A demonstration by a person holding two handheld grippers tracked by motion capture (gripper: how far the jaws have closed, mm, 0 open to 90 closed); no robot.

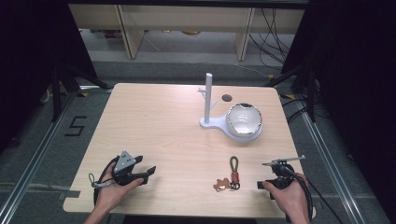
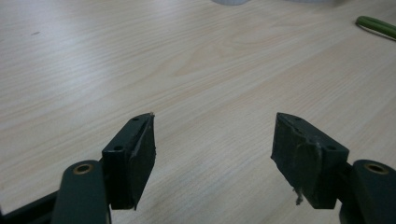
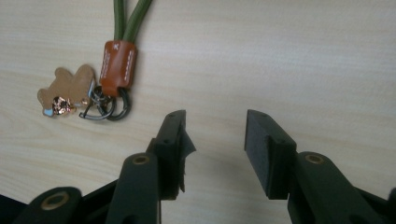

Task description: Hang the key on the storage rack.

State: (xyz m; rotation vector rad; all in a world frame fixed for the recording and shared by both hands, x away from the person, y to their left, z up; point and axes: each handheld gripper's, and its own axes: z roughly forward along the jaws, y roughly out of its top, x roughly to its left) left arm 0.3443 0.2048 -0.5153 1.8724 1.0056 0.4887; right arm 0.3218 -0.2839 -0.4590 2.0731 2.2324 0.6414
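A keychain (image 1: 232,174) lies near the table's front edge, right of centre. It has a green cord loop, an orange-brown leather sleeve (image 3: 119,63), dark metal rings and a tan bear-shaped charm (image 3: 65,91). My right gripper (image 1: 267,183) rests just to the right of it, held in a hand. In the right gripper view that gripper (image 3: 215,123) is open over bare wood, with the keychain up and to the left of its jaws. My left gripper (image 1: 148,175) sits at the front left, and in its own view it (image 2: 215,123) is wide open with nothing between its jaws. The green cord's end (image 2: 376,25) shows far off.
A white stand with an upright post (image 1: 208,100) and a shiny white bowl (image 1: 243,120) stand together at the back right of the wooden table (image 1: 154,126). A small dark hole (image 1: 227,98) is behind them. Shelving and cables lie beyond the table.
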